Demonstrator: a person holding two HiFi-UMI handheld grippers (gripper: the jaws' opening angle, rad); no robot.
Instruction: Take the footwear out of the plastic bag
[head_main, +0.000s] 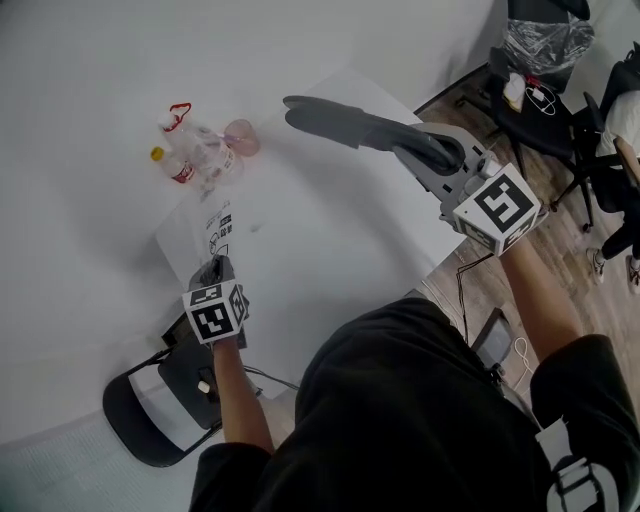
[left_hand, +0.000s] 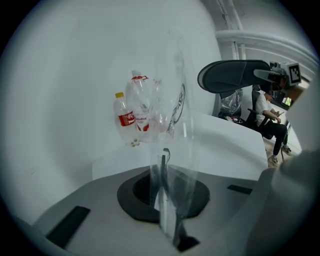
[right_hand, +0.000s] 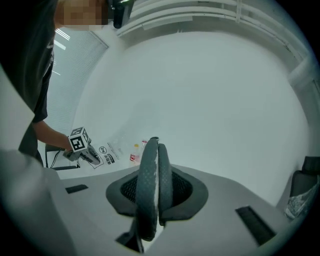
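A pair of flat dark grey slippers (head_main: 355, 127) hangs in the air above the white table (head_main: 330, 230), pressed sole to sole. My right gripper (head_main: 440, 155) is shut on their heel end. In the right gripper view the slippers (right_hand: 150, 185) stand on edge between the jaws. The clear plastic bag (head_main: 212, 232), printed with black marks, lies at the table's left edge. My left gripper (head_main: 215, 268) is shut on its near end. In the left gripper view the bag (left_hand: 170, 150) rises as a see-through sheet from the shut jaws, with the slippers (left_hand: 232, 76) beyond it.
Two small plastic bottles (head_main: 185, 150) and a pinkish cup (head_main: 242, 137) stand at the table's far left. A black chair (head_main: 160, 400) stands below the left gripper. More chairs (head_main: 560, 130), a bagged bin (head_main: 545, 40) and a seated person's legs (head_main: 615, 240) are on the wooden floor at right.
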